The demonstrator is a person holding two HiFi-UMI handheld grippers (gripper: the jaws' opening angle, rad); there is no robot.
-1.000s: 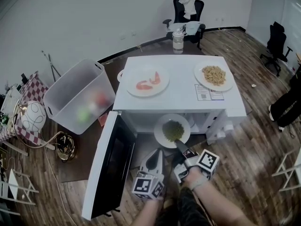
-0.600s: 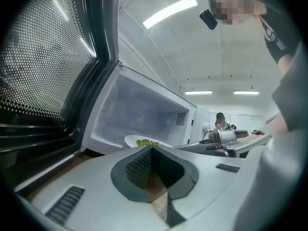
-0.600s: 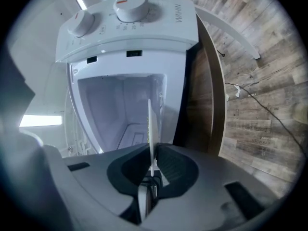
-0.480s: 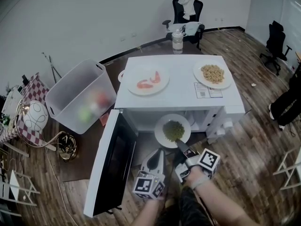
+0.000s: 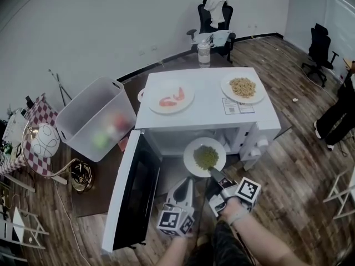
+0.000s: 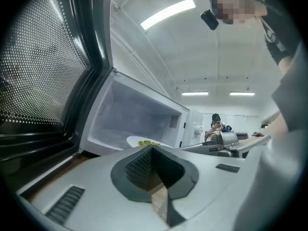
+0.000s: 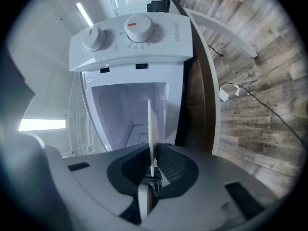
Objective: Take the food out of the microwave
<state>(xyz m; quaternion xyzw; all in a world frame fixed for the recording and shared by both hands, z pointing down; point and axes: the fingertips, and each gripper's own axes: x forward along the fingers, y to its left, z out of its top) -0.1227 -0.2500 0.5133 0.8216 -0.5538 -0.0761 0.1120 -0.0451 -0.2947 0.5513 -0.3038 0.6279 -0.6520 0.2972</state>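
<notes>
A white plate of green food (image 5: 204, 157) sticks out of the open white microwave (image 5: 260, 127), its near rim pinched by my right gripper (image 5: 216, 176). In the right gripper view the plate (image 7: 150, 124) shows edge-on between the jaws of that gripper (image 7: 151, 165), in front of the lit cavity and the dial panel (image 7: 130, 42). My left gripper (image 5: 182, 188) hangs shut and empty below the plate, left of the right one. The left gripper view looks past its closed jaws (image 6: 154, 150) at the plate (image 6: 144, 142) and the cavity.
The microwave door (image 5: 133, 190) swings open to the left, close beside my left gripper. On top of the microwave sit a plate of shrimp (image 5: 171, 97) and a plate of noodles (image 5: 242, 87). A clear plastic bin (image 5: 91, 121) stands at the left; a bottle (image 5: 203, 51) behind.
The plate has come slightly further out of the cavity in my right gripper. The left gripper has stayed shut in about the same place.
</notes>
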